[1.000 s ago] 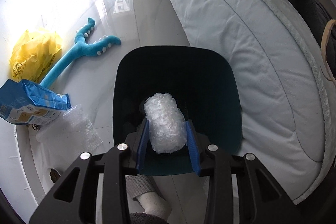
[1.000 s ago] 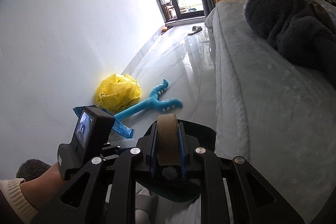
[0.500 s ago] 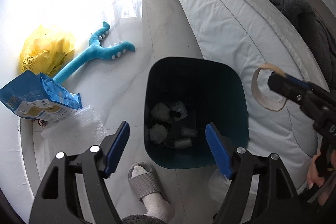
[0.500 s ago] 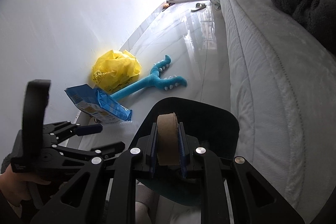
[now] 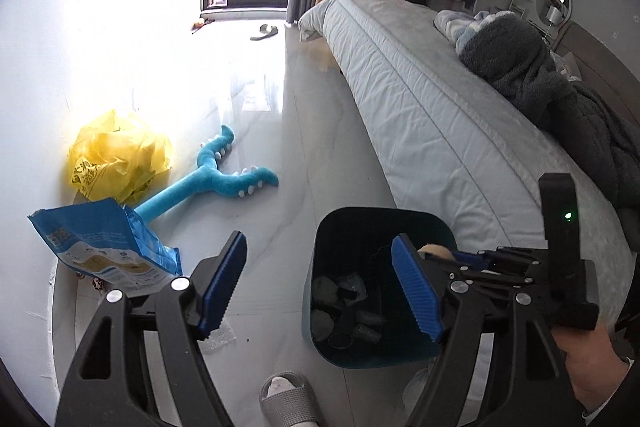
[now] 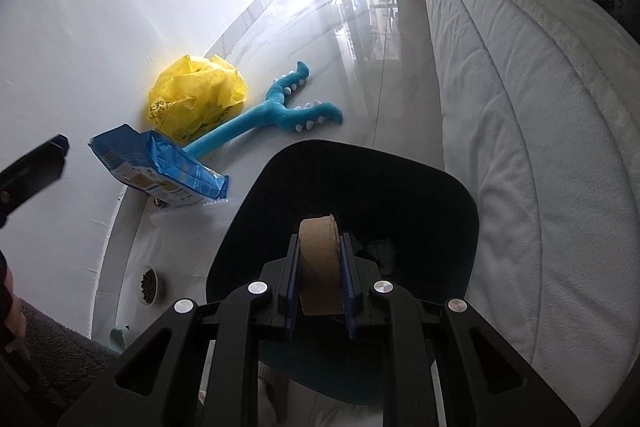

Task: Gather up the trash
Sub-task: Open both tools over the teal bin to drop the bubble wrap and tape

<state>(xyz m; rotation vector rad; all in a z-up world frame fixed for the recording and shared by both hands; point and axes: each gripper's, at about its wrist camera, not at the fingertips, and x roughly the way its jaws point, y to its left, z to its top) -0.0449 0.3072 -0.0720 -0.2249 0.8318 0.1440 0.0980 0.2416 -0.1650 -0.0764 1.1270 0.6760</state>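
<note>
Trash is what's being rounded up here, and a fair bit of it is already seen lying at the bottom of the dark bin (image 5: 320, 267), which is parked on the shiny floor (image 5: 320, 131) right against the bed (image 5: 420, 115). A cardboard roll (image 6: 320, 259) is clamped between the pads of the right gripper (image 6: 320, 291) and is held over the bin's open mouth, so the step in hand looks like the drop-off of that roll. The left gripper (image 5: 320, 287) is spread wide with nothing between its jaws, off to the bin's left side. For the next move, pretty much only a release is needed: the roll should be kept over the opening, clear of the rim, and the jaws let go so it falls in. After that, more stuff is left by the wall to be picked up, probably the blue bag (image 5: 104, 247), the yellow plastic bag (image 5: 116, 155) and some bubble wrap (image 6: 176, 219) just beside the bin. The blue plush toy (image 5: 216, 179) likely isn't trash, though that's only a guess.
</note>
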